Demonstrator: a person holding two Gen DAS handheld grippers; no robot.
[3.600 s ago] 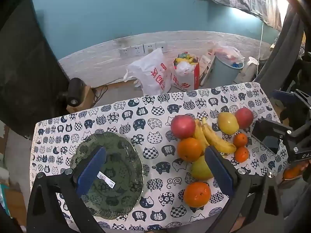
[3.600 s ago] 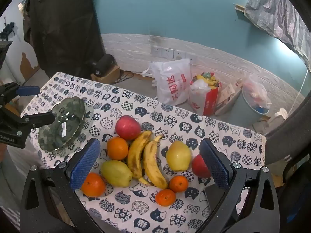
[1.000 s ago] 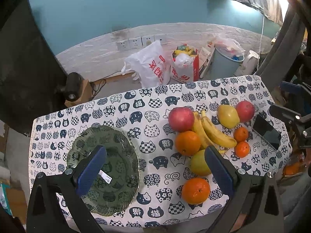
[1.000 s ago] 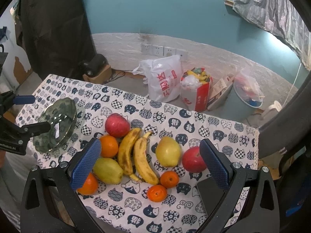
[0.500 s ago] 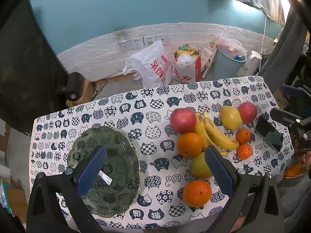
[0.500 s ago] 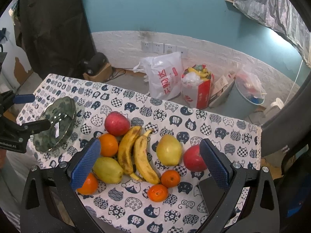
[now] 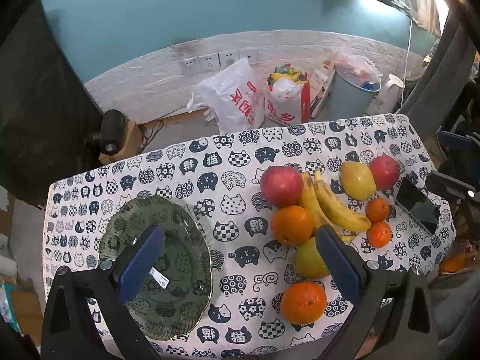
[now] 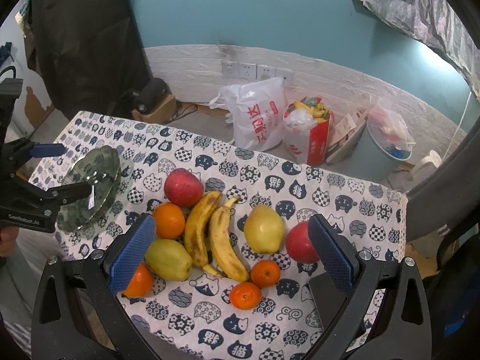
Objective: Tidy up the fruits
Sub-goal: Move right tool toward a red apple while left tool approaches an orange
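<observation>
A green glass plate [image 7: 180, 270] lies empty at the table's left; it also shows in the right wrist view [image 8: 99, 180]. To its right lies a cluster of fruit: two bananas [image 7: 330, 204], two red apples [image 7: 280, 184] [image 7: 384, 171], yellow pears [image 7: 357, 180] [image 7: 309, 259], large oranges [image 7: 291, 225] [image 7: 303, 301] and two small tangerines [image 7: 377, 209]. My left gripper [image 7: 240, 267] is open and empty above the table's front. My right gripper [image 8: 231, 252] is open and empty above the bananas [image 8: 210, 234].
A black phone [image 7: 418, 205] lies at the table's right edge. The table has a cat-print cloth [image 7: 210, 162]. Beyond it on the floor stand a white plastic bag [image 7: 231, 99], a red bag [image 7: 286, 99] and a blue bin [image 7: 354, 96].
Both views have shifted only slightly. Both grippers stay open and empty, and the fruit and plate have not moved.
</observation>
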